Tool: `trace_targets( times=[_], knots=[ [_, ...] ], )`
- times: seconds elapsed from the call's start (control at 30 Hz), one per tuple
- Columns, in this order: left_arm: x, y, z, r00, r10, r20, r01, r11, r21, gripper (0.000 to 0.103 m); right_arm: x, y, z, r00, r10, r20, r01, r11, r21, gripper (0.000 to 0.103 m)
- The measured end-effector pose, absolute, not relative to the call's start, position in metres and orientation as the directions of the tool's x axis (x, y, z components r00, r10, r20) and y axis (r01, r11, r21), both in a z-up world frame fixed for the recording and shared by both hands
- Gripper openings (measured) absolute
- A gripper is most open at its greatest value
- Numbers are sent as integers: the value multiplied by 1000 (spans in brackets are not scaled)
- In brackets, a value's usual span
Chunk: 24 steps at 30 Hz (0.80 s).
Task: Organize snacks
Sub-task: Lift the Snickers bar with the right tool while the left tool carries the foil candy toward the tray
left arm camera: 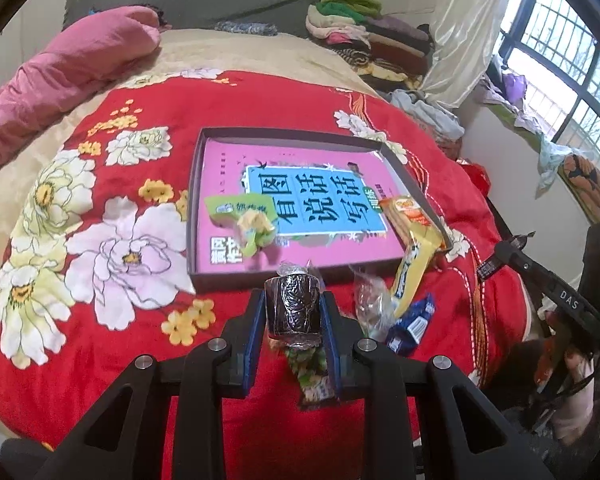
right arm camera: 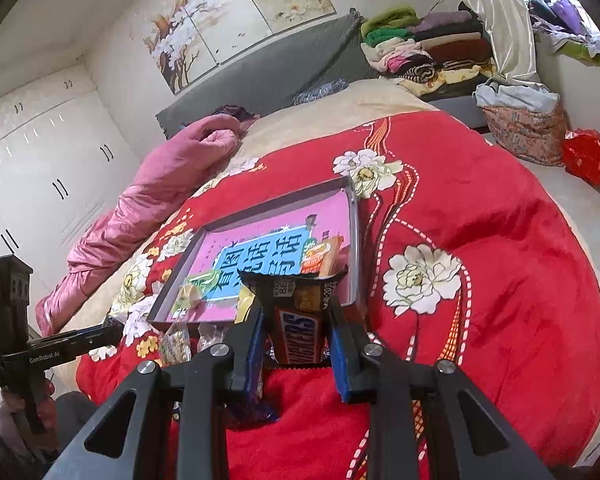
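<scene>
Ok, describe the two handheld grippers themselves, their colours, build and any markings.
Both are black, angular linkage frames with round silver pivot pins. The left gripper and right gripper each carry blue pads on the inner faces of their black fingers. Seen from the other camera, the left's body reads "GenRobot.AI", the right's "DAS". No cables or sleeves are clear.

Right tongs clamp a Snickers bar — above the red blanket

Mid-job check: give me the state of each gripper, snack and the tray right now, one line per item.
left gripper: shut on dark wrapped roll, lifted
right gripper: shut on Snickers bar, lifted
tray: open, on the red blanket
green snack: in tray
orange snack: in tray
yellow packet: draped over tray edge
blue packet: on blanket, outside tray
</scene>
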<state>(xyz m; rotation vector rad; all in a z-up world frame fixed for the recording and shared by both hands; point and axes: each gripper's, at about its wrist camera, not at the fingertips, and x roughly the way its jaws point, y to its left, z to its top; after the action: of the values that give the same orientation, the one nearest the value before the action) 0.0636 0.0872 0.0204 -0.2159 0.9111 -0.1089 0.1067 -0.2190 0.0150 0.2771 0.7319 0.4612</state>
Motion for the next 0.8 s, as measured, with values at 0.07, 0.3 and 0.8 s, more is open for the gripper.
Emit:
trace_targets(
  times=[0.07, 0.3, 0.8],
  knots=[
    [68, 84, 21, 612, -184, -769, 7, 974, -228, 28, 109, -221, 15, 657, 490, -573, -301, 867, 397, 29],
    [89, 71, 22, 617, -192, -763, 31, 975, -220, 28, 119, -221, 17, 680, 465, -566, -293, 881, 371, 29],
    [131, 56, 9, 601, -195, -775, 34, 975, -219, 28, 149, -214, 8, 684, 447, -576, -286, 891, 352, 29]
  ],
)
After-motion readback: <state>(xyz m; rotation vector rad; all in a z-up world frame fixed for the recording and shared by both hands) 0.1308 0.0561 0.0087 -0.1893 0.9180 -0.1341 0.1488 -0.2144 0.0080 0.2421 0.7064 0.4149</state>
